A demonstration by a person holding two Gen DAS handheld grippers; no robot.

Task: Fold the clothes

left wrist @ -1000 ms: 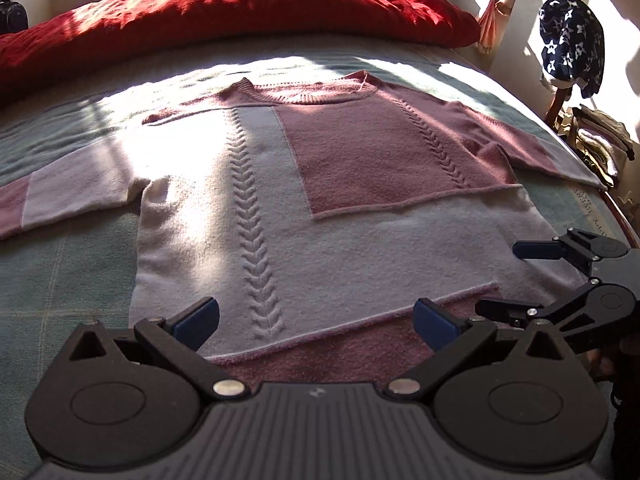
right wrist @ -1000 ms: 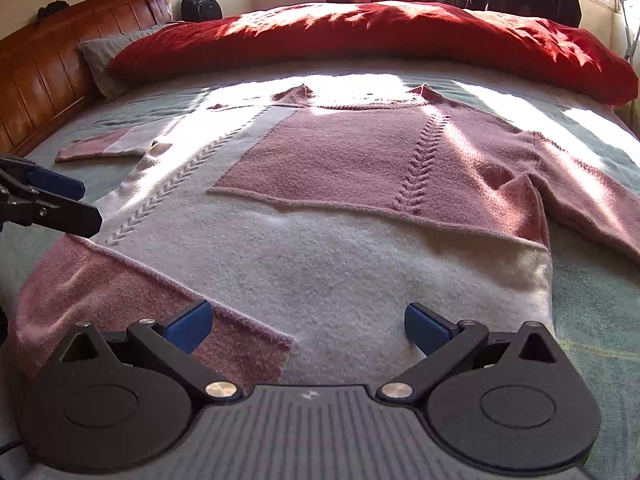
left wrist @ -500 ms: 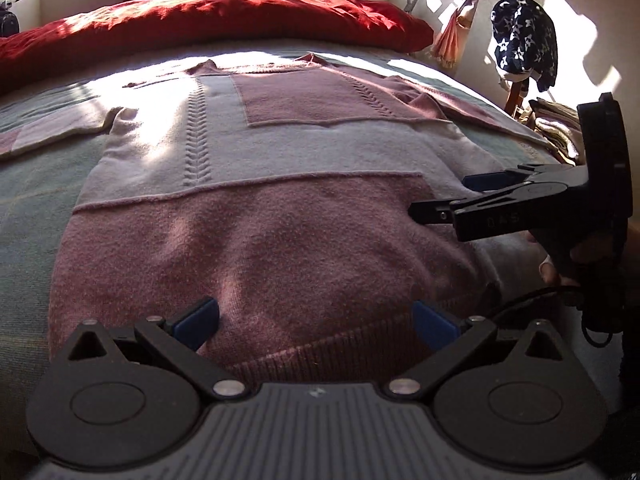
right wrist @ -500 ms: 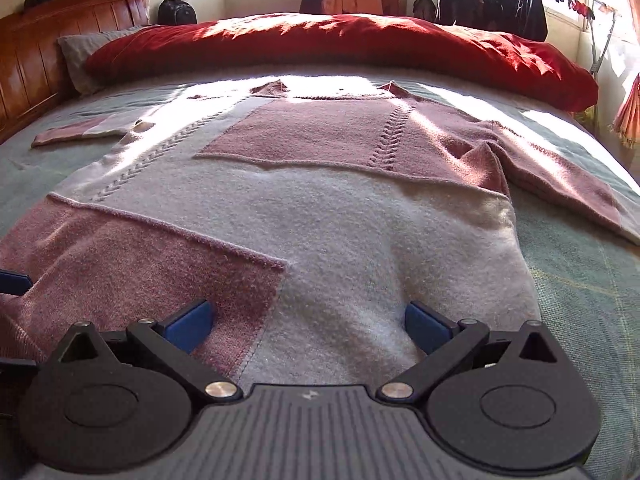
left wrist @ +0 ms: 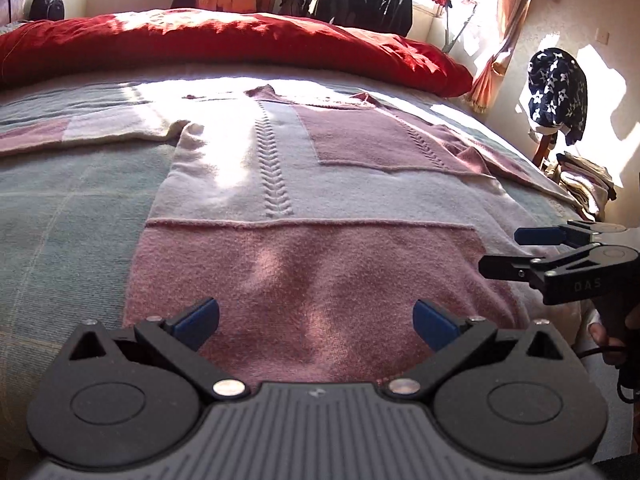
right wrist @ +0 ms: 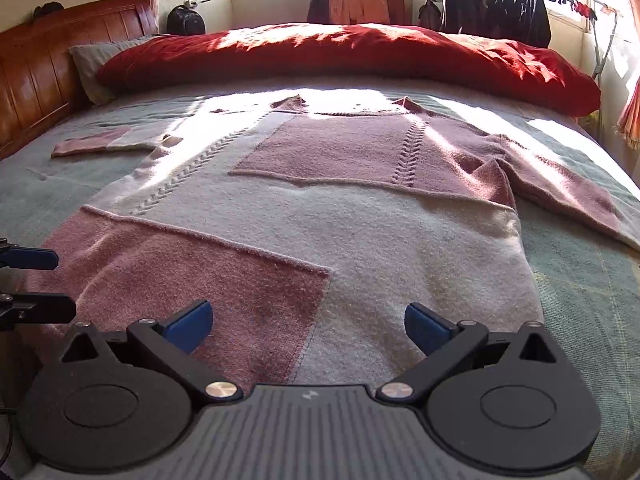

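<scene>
Two tools are in your hands, and both have their fingers spread wide with nothing between them: your left tool (left wrist: 316, 320) hangs over the sweater's pink hem panel at the near edge of the bed, and your right tool (right wrist: 308, 322) hangs over the hem a little toward the right edge. The sweater (left wrist: 320, 184) lies flat and face up across the middle of the bed (left wrist: 72, 208), neck toward the red duvet (left wrist: 224, 44) at the far edge, both sleeves stretched out toward the left and right edges. No fold shows anywhere in it, so as it lies the whole folding job is open: sleeves in, then body doubled. Your tools sit level with the hem.
</scene>
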